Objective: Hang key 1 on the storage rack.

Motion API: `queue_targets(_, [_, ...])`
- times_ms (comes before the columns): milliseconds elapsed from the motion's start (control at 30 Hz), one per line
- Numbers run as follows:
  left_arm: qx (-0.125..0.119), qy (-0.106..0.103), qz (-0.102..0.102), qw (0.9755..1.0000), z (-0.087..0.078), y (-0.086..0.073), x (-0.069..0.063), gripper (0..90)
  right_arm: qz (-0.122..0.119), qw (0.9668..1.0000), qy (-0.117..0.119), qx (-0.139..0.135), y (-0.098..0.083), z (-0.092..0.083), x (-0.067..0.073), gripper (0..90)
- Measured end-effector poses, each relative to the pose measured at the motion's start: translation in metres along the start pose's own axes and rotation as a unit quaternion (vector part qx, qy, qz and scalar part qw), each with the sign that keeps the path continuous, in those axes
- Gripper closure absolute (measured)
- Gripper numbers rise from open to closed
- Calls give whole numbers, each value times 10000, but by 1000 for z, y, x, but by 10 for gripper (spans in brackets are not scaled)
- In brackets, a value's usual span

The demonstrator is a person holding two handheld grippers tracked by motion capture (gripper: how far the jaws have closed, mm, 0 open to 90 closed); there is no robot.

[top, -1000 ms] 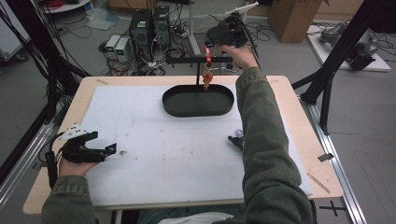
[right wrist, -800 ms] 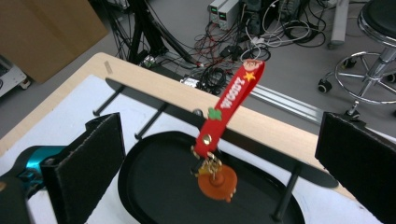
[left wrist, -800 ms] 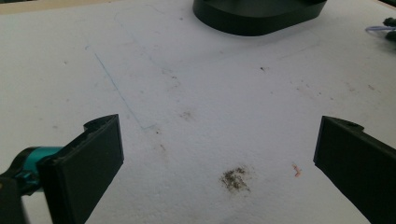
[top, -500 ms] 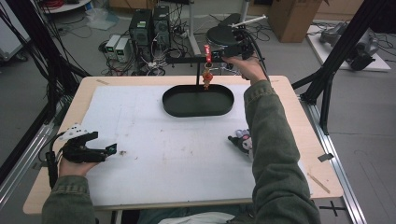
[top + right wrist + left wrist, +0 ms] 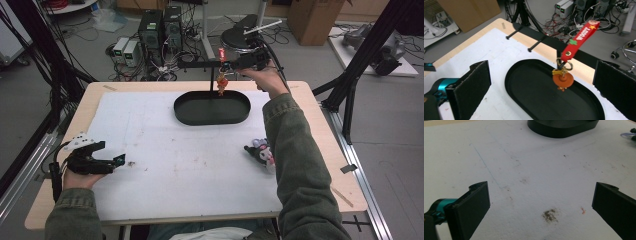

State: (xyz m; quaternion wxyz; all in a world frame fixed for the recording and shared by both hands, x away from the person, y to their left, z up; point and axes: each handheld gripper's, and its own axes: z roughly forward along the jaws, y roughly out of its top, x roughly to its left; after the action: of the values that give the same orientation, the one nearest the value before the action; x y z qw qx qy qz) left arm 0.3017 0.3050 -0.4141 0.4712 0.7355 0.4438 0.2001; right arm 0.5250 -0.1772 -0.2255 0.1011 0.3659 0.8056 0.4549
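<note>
Right gripper (image 5: pixel 541 82) at the worktop's far edge, jaws spread wide and empty, clear of the keychain (image 5: pixel 564 75) hung on a rack peg above the black tray (image 5: pixel 212 108); left gripper (image 5: pixel 107 161) likewise open, parked near the left edge.

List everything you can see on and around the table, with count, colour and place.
keychain: one, red strap with orange charm, hanging on a peg above the tray
tray: one, black oval, far middle of the mat
hanging rack: one, black, pegs at the far table edge
plush toy: one, black, white and pink, right side of the mat
mat: one, white, stained, covering the table
left tool: black, open, near left
right tool: black, open, by the keychain
</note>
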Motion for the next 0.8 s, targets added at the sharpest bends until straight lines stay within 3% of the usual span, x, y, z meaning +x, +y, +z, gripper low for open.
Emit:
queue_targets(167, [17,-4,5,10000,0,0,0,20,-40,10000,-55,64,-1,-10,11,6])
queue_targets(267, [36,-8,9,10000,0,0,0,20,24,10000,13,-96,-5,-17,15,6])
queue_targets(567, [78,-19,19,10000,2,0,-1,20,62,9999,-23,-128,-34,-34,17,6])
queue_targets(800, [95,8,28,10000,0,0,-3,20,-64,10000,26,-66,-55,-38,24,6])
